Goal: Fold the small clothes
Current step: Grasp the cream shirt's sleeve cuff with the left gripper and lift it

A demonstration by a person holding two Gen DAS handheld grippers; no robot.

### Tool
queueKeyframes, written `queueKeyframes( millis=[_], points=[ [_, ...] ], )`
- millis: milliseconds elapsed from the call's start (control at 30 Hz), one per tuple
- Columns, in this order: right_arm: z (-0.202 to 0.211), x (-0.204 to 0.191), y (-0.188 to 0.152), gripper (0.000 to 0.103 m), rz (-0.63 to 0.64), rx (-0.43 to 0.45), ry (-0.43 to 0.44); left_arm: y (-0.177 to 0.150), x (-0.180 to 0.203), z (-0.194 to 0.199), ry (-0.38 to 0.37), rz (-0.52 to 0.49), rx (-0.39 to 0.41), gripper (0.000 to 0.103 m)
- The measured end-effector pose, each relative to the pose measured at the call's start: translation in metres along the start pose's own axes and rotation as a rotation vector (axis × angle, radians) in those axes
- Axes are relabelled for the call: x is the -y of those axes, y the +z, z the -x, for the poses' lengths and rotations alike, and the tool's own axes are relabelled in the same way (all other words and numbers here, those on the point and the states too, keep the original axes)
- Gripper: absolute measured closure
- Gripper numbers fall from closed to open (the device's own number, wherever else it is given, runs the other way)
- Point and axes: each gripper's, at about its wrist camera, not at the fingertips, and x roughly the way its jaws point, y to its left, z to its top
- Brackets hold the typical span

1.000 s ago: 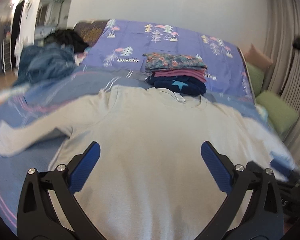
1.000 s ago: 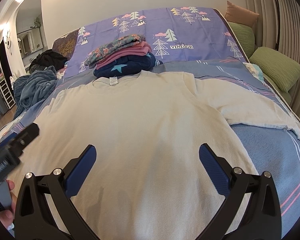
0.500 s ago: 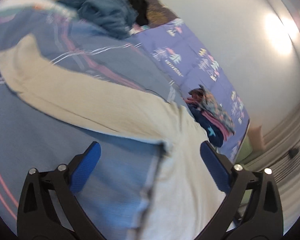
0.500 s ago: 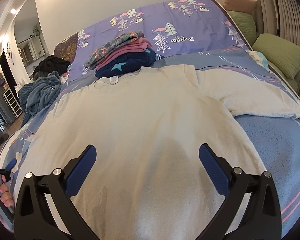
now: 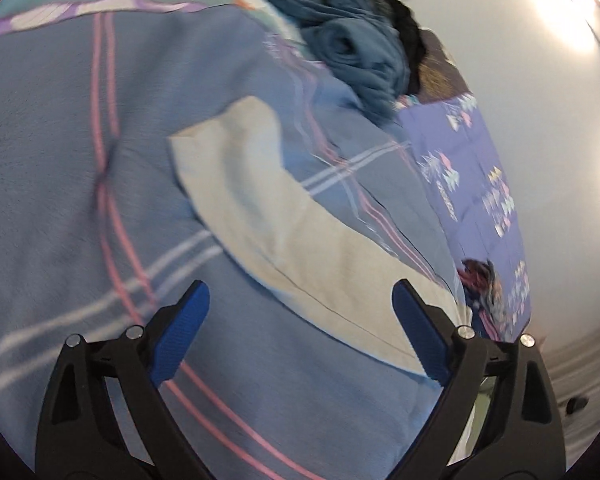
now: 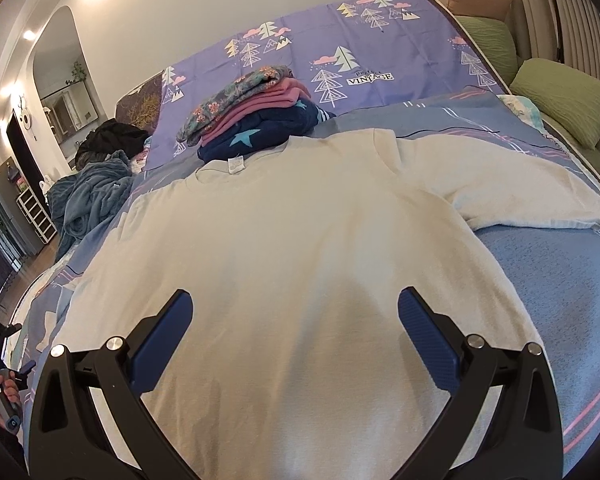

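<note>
Left gripper is closing — nothing between its jaws — over the shirt sleeve; right gripper is hovering spread above the white shirt.

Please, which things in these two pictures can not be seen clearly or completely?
- Left wrist view: folded pile is blurred and partly behind the right finger.
- Right wrist view: shirt hem is hidden below the fingers and the frame edge; its left sleeve is foreshortened.
- Neck label: too small to read.

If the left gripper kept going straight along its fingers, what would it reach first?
Most likely the shirt's sleeve, lying flat on the bed cover. Nothing is between the closing jaws of the left gripper; blur leaves depth uncertain, so bare cover might come first.
</note>
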Motion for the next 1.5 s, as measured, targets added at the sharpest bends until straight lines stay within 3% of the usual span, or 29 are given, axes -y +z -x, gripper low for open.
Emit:
queueKeyframes(
  millis=[267,533,600,633,667,733,833,867,1000,1200,1367,1500],
  points=[
    [-0.001,0.002,0.001,0.001,-0.011,-0.004,0.002,0.034,-0.037,-0.041,0.018,0.142,-0.042,0.01],
    [-0.002,0.0,0.0,0.001,-0.009,-0.008,-0.001,0.052,-0.035,-0.055,0.053,0.104,-0.033,0.014],
    [-0.002,0.0,0.0,0.001,-0.008,-0.009,-0.002,0.054,-0.038,-0.054,0.056,0.128,-0.026,0.024],
    [-0.002,0.0,0.0,0.001,-0.008,-0.01,-0.002,0.054,-0.039,-0.054,0.06,0.135,-0.025,0.036],
    [-0.002,0.0,0.001,0.001,-0.007,-0.009,-0.002,0.054,-0.042,-0.053,0.066,0.145,-0.026,0.055],
    [-0.002,0.0,0.001,0.001,-0.007,-0.008,-0.002,0.055,-0.053,-0.053,0.073,0.187,-0.031,0.077],
    [-0.003,0.0,0.001,0.001,-0.007,-0.007,-0.002,0.056,-0.069,-0.054,0.03,0.266,-0.034,0.083],
    [-0.003,0.0,0.001,0.001,-0.008,-0.008,-0.001,0.056,-0.072,-0.054,0.027,0.276,-0.036,0.09],
    [-0.003,0.0,0.0,0.001,-0.008,-0.008,-0.001,0.063,-0.071,-0.048,0.039,0.262,-0.024,0.099],
    [-0.003,0.0,0.001,0.001,-0.008,-0.008,-0.001,0.073,-0.039,-0.029,-0.017,0.187,0.015,0.1],
    [-0.003,0.0,0.001,0.001,-0.01,-0.009,0.004,0.077,0.027,-0.01,-0.108,0.055,0.024,0.1],
    [-0.004,0.002,-0.001,0.001,-0.022,-0.012,0.025,0.062,0.093,-0.002,-0.204,-0.057,-0.009,0.1]
  ],
)
